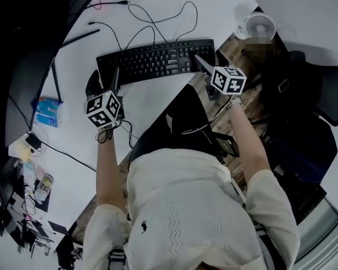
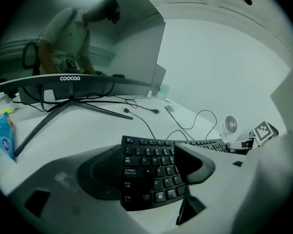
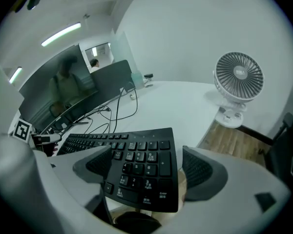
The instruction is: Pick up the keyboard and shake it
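Tongs on both hands stand released. The left tongs (image 2: 151,167) straddle the left end of the keyboard (image 1: 155,58) and the right tongs (image 3: 149,167) its right end, jaws spread to either side; whether any pad brushes it is hard to say. The keyboard lies on the white worktop (image 1: 146,106) at upper centre of the head view, with a small fan (image 1: 260,26) to its upper right.

In the head view, the monitor (image 1: 34,38) is cut off by the upper-left edge. The left tool (image 1: 106,79) covers the left end of the keyboard (image 1: 158,59). Key legends are unreadable there. Clutter (image 1: 22,212) on the surface (image 1: 158,10) is too small to identify.
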### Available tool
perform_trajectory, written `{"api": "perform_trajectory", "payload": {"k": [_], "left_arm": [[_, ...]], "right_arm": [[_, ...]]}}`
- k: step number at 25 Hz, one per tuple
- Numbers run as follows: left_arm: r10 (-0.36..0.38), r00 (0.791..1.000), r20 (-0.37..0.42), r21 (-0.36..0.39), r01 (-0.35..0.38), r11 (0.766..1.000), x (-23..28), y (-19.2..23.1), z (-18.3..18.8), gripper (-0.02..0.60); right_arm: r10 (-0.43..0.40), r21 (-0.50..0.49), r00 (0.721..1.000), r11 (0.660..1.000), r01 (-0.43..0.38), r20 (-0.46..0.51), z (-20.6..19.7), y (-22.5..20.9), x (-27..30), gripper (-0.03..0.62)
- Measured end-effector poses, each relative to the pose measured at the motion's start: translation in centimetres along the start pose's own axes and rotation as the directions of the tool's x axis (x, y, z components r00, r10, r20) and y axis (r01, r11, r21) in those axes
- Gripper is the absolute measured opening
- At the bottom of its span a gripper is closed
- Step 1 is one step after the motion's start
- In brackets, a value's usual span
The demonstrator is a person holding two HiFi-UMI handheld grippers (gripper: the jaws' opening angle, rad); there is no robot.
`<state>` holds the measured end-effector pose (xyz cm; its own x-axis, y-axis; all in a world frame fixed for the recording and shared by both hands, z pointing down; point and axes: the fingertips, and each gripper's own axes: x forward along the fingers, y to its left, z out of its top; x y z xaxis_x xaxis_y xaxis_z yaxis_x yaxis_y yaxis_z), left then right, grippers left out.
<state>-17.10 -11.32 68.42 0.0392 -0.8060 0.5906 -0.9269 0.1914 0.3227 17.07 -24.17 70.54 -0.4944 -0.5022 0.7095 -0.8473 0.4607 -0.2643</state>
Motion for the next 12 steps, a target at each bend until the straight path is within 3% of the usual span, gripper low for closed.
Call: {"api": "perform_trajectory", "payload": {"k": [3, 8, 12], "left_arm": [[-0.003, 1.000, -0.013, -0.012, 0.003, 1.000, 0.3, 0.5, -0.4, 0.318], [0.001, 1.000, -0.016, -0.093, -0.002, 0.996, 0.6, 1.0, -1.2, 0.319], [-0.004, 1.000, -0.024, -0.094, 0.001, 0.996, 1.1, 1.2, -1.2, 0.319]], "right_arm": [[0.015, 0.034, 1.000, 0.999, -0.015, -0.020, -0.7, -0.4, 0.5, 0.440], [0.028, 0.095, 1.000, 0.995, -0.028, 0.000, -1.1, -0.3, 0.8, 0.440], [0.013, 0.118, 1.000, 0.993, -0.015, 0.019, -0.8, -0.7, 0.7, 0.439]]}}
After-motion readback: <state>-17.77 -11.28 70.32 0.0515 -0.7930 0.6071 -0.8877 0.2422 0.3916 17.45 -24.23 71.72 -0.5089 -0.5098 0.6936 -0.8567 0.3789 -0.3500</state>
